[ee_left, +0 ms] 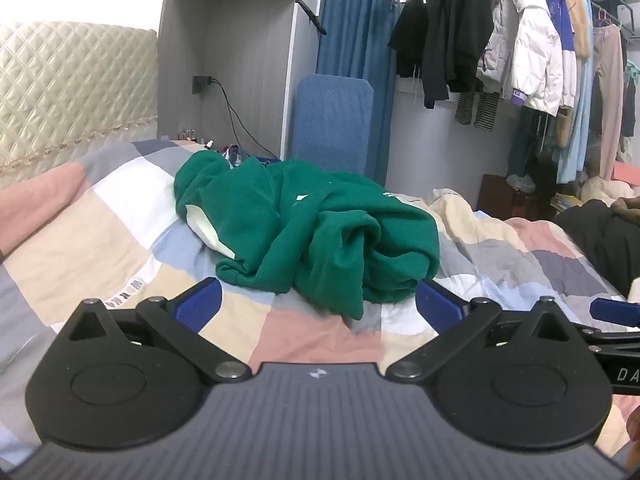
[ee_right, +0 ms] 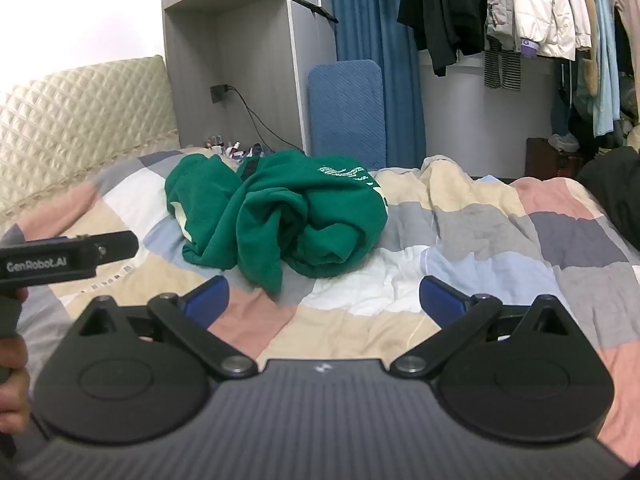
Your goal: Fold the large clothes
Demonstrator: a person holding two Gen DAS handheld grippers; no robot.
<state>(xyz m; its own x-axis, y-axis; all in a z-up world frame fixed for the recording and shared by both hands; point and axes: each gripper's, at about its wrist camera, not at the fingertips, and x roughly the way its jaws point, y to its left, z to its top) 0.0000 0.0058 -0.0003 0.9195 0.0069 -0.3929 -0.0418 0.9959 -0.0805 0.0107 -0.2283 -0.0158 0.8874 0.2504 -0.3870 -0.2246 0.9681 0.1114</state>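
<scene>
A crumpled green fleece garment (ee_left: 308,224) lies bunched in a heap on the checked quilt (ee_left: 100,232) of a bed. In the right wrist view the same green garment (ee_right: 280,216) sits ahead and to the left, with white print on its top. My left gripper (ee_left: 318,304) hovers just short of the heap's near edge, blue pads wide apart, nothing between them. My right gripper (ee_right: 324,300) is open too, over bare quilt (ee_right: 480,232) to the right of the garment. The left tool's body (ee_right: 68,256) shows at the left edge, held by a hand (ee_right: 12,380).
A quilted headboard (ee_left: 72,88) stands at the left. Behind the bed are a grey cabinet (ee_left: 240,72), a blue padded board (ee_left: 332,120), blue curtains and a rail of hanging clothes (ee_left: 528,40). A dark garment (ee_left: 600,236) lies at the bed's right side.
</scene>
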